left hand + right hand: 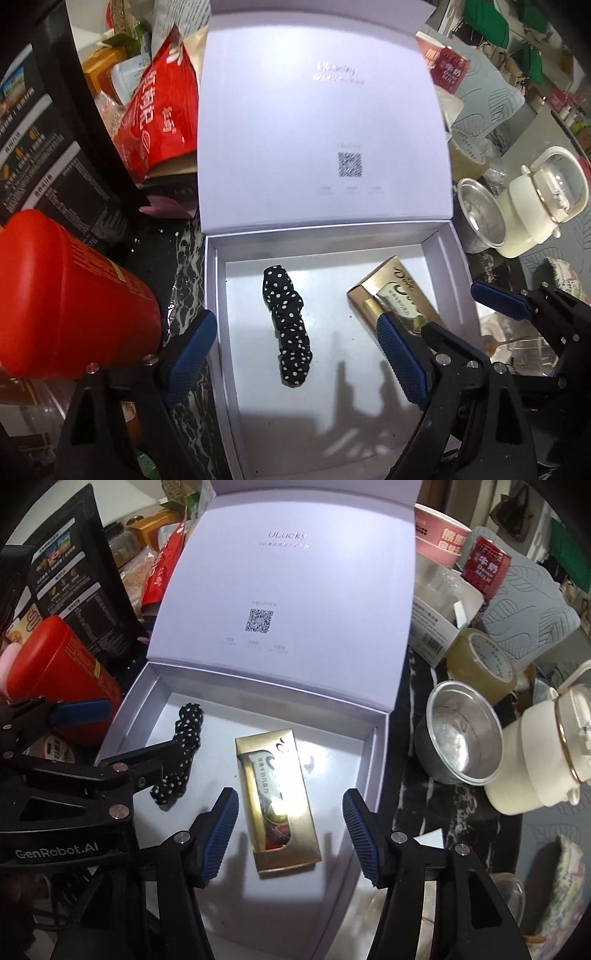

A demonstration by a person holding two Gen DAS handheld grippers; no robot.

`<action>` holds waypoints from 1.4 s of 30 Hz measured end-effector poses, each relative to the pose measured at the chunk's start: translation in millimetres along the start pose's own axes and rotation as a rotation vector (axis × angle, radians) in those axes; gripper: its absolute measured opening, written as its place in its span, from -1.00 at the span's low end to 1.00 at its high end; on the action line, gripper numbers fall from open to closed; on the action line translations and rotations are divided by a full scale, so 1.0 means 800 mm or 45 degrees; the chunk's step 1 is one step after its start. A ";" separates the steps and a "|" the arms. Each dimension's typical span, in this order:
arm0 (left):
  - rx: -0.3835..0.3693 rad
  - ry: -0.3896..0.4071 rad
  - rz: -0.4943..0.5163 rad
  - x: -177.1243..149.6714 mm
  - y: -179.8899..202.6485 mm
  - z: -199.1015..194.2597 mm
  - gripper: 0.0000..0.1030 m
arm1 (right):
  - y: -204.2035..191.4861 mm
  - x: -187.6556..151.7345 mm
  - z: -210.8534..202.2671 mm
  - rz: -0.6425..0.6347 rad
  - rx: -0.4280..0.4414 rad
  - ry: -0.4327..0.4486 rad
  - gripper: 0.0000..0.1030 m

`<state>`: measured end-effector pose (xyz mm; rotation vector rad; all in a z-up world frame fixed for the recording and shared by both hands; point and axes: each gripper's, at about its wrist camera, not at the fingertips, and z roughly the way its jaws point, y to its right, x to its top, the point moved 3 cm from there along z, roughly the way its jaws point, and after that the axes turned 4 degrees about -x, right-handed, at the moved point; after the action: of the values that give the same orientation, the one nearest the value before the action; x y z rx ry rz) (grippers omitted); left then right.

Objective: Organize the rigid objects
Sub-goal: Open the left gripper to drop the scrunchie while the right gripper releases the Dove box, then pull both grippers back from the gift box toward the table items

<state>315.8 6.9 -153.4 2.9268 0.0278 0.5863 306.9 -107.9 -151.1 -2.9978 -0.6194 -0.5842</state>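
Left tongs: spread wide over the open white cardboard box, nothing between the blue pads, pointing steeply down.
Right tongs: parted, pads clear of the packet on both sides, gripping nothing.
Scrunchie: black fabric hair scrunchie with white polka dots lies flat on the box floor, left half, directly below the gap of the left tongs.
Scrunchie axis: runs from the hinge side toward the near edge, roughly along the pointing line of the left tongs, so the pads stand either side of its length.
Packet: flat gold cardboard packet with a clear window rests on the box floor, right half, just beside the scrunchie but apart from it.
Packet axis: long side runs away from the right wrist camera; the right pads flank its two long edges.
Nearer hand: right for the packet, left for the scrunchie.
Surroundings: red plastic canister left of the box, shiny metal bowl and cream lidded pot right of it on the dark marbled tabletop.
Judgement: both items look already placed and released.
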 end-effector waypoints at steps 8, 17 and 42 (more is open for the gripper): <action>0.007 0.064 0.014 -0.004 0.004 -0.049 0.73 | 0.001 -0.001 -0.038 0.028 -0.016 0.040 0.14; 0.010 0.129 0.002 -0.009 0.011 -0.099 0.73 | -0.002 -0.007 -0.086 0.045 -0.027 0.088 0.14; 0.035 0.348 0.028 -0.071 0.046 -0.248 0.74 | -0.013 -0.058 -0.227 0.100 -0.058 0.271 0.16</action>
<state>186.6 -3.0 11.7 2.8523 0.0354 0.9918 198.5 -133.9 0.3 -2.9285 -0.4779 -0.9076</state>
